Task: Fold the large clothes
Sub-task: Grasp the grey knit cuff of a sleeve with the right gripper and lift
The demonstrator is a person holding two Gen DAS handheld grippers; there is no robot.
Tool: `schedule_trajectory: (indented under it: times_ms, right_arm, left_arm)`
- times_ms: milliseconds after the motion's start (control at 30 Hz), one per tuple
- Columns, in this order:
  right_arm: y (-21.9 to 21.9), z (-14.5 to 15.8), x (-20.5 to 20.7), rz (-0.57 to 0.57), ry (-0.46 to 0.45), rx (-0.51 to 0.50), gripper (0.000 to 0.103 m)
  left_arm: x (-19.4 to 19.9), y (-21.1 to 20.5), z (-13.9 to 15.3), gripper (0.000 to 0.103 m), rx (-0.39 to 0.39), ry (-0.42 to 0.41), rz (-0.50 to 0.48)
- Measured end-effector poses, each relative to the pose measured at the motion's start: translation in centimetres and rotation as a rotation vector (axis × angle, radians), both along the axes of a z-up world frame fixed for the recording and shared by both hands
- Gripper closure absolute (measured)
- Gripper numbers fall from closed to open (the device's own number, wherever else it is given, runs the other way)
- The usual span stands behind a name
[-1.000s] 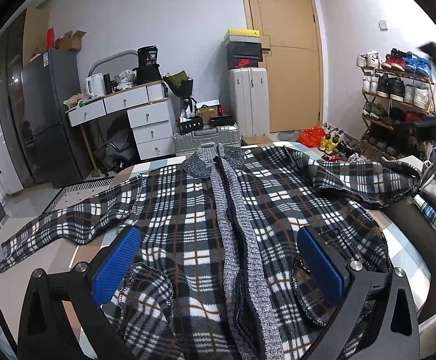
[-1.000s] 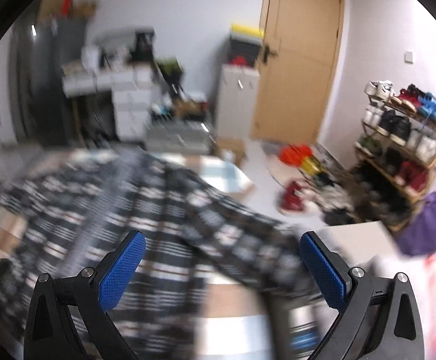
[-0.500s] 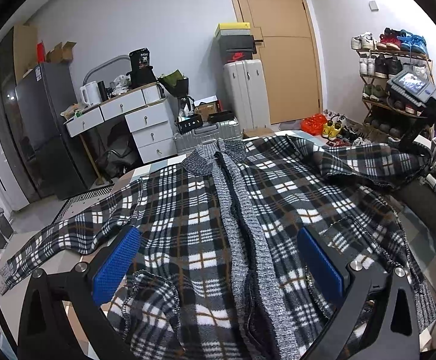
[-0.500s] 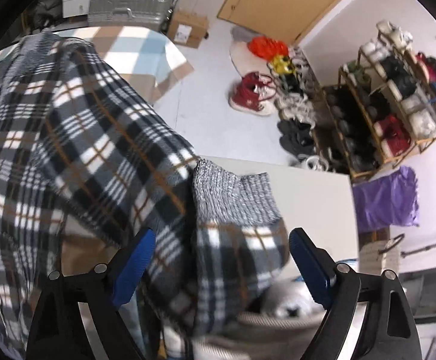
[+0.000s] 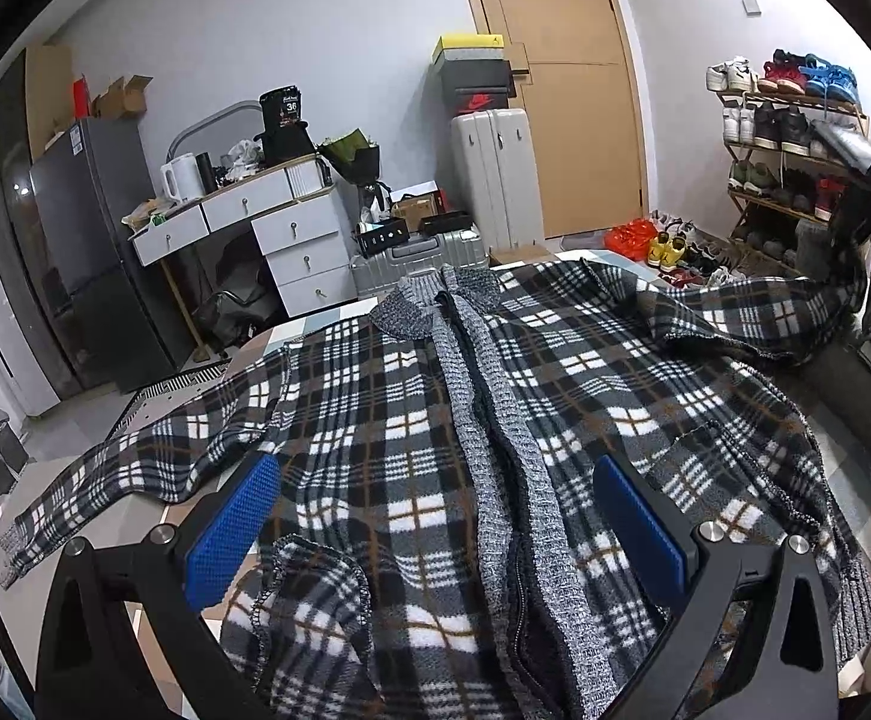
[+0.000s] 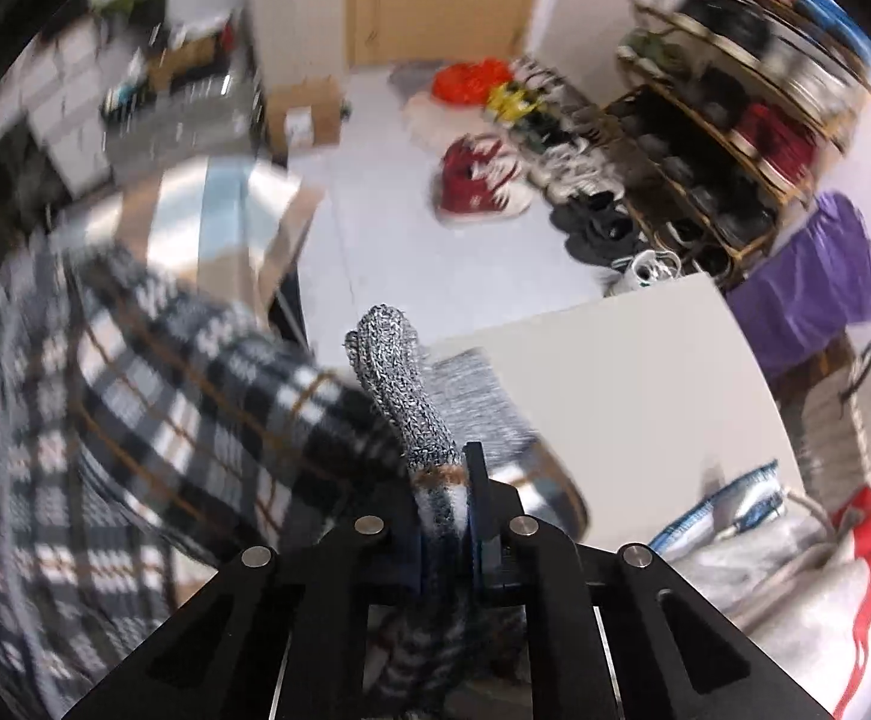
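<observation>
A black, white and brown plaid fleece jacket with a grey knit placket and collar lies spread face up on the bed. My left gripper hovers open over its lower front, its blue pads apart with nothing pinched. My right gripper is shut on the end of the jacket's right sleeve, whose grey knit cuff sticks out past the fingers. In the left wrist view the right gripper's body stands at the far right over that sleeve's end. The other sleeve trails off the bed's left side.
A shoe rack and loose shoes stand right of the bed. A wooden door, a white suitcase, a drawer desk and a dark fridge line the far wall. A purple bag and bedding lie at the right.
My right gripper swung right and downward to the sleeve end and closed on it; it was open before. The left gripper stayed in place, open.
</observation>
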State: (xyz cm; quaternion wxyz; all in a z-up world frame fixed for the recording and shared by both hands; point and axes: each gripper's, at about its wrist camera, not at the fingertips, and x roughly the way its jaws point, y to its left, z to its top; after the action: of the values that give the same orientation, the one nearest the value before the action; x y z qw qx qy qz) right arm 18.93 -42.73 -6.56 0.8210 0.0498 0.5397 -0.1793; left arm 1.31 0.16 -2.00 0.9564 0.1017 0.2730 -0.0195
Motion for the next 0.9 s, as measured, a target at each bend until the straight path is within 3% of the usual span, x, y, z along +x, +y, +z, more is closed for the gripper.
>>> schedule_trajectory:
  times_ms: [100,200,367,500,667,767,900]
  right_arm:
    - [-1.2,3.1,-1.0,-0.072,-0.135,0.049,0.094]
    - [-1.5,7.5,-2.1,-0.134,-0.298,0.027,0.094]
    - [2.2,15.0,-1.8,-0.096,-0.510,-0.091,0.094]
    - [8.4,21.2,-0.4,-0.024,-0.659,-0.149,0.095]
    - [18.5,26.5,2.1,0.128,-0.820,-0.178,0.094]
    - [25.8,27.7,3.6,0.276,-0.881,-0.147,0.094]
    - [35.6,26.7,6.1,0.497,-0.868,-0.088,0.094]
  left_arm:
    - [-0.3,0.2,0.2,0.001,-0.005,-0.008,0.002]
    - [-0.9,1.1,0.4,0.001,-0.005,-0.028,0.012]
    - [-1.5,3.9,1.1,0.001,-0.002,-0.073,0.057]
    - [-1.6,7.7,1.9,0.001,-0.068,-0.084,0.120]
    - [-1.9,12.1,3.4,0.001,-0.183,-0.116,0.204]
    - [-2.5,14.3,4.3,0.001,-0.218,-0.156,0.256]
    - [-3.2,17.3,4.9,0.001,-0.273,-0.192,0.338]
